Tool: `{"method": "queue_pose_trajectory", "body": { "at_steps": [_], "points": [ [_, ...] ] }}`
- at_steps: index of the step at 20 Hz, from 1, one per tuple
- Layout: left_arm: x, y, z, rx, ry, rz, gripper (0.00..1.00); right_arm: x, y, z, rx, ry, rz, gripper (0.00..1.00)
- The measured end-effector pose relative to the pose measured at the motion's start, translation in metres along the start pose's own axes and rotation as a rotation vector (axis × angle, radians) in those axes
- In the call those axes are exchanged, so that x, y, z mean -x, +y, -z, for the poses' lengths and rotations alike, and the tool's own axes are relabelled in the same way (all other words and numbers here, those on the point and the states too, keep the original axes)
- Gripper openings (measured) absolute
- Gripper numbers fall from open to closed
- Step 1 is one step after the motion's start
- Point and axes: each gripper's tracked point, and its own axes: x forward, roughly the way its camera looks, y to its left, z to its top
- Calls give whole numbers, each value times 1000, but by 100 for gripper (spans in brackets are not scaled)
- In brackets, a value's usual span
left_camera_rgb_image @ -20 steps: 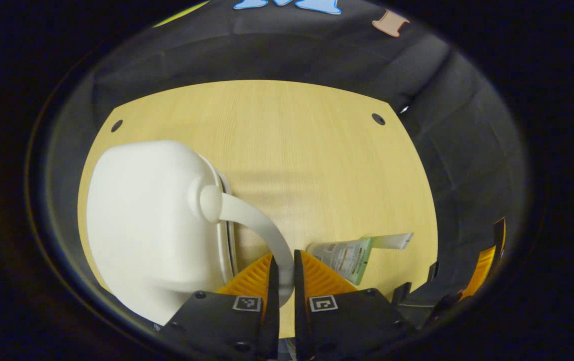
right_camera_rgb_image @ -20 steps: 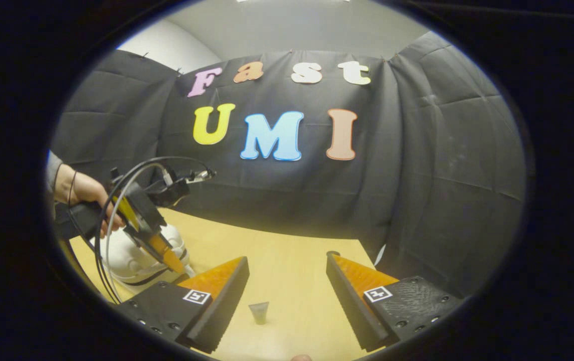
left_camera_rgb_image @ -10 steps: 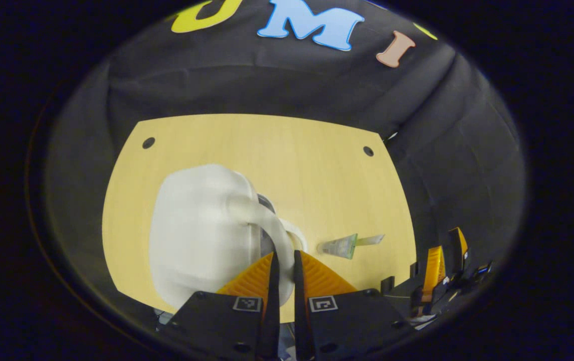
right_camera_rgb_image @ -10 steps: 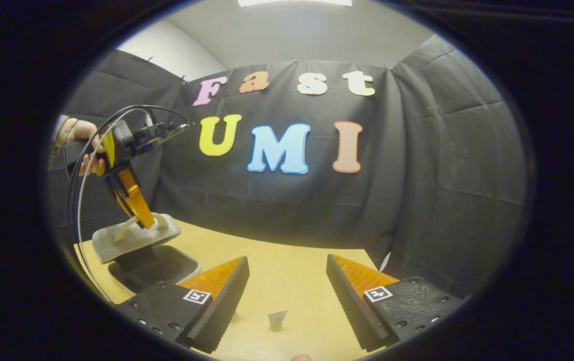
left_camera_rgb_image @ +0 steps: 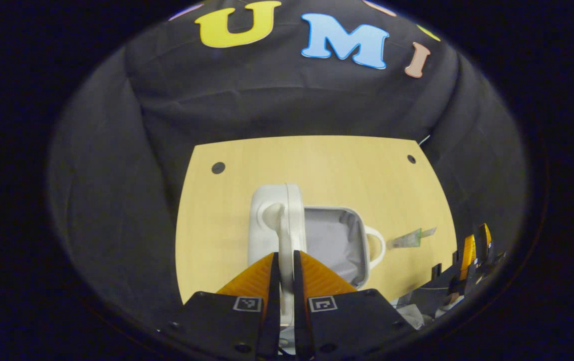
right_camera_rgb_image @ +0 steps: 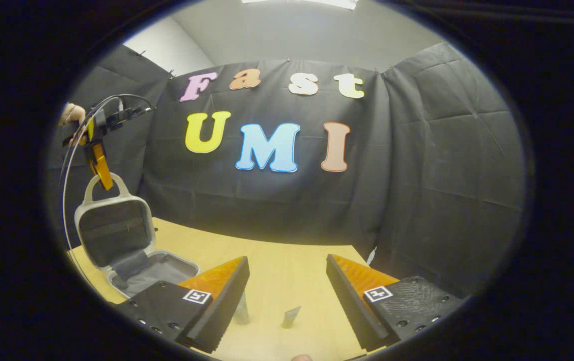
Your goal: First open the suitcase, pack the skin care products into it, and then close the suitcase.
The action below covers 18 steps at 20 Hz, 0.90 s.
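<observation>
Raised well clear of its base since a second ago, when it lay shut flat on the pale wooden table: the lid of the small white hard-shell suitcase, now standing near upright on its hinge with its dark grey lining facing the room. Pinched between the two closed-together fingers of the left gripper: the lid's curved white carry handle, held from above, as seen too in the right gripper view, where that gripper hangs over the case with a hand and a looping black cable behind it. Laid open on the table beneath: the lower half of the case, grey-lined, with a second white loop handle at its front edge. Resting flat on the wood just beyond that edge, apart from the case: a slim green-and-white skin care tube, seen as a small grey shape in the right gripper view. Poised above that tube, fingers spread wide with nothing between them: the right gripper, also visible at the edge of the left gripper view.
</observation>
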Motion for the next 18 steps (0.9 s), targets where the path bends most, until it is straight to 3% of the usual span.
{"method": "queue_pose_trajectory", "body": {
  "at_steps": [4, 10, 18],
  "points": [
    [-35, 106, 12, 11, -12, -101, 20, 12, 26, -7, 9, 7, 30, 95],
    [-111, 233, 70, 94, 111, -198, 20, 14, 43, -13, -23, 47, 73, 95],
    [-216, 299, 141, 234, 192, -172, 21, 0, 46, -21, -7, 90, 117, 94]
  ]
}}
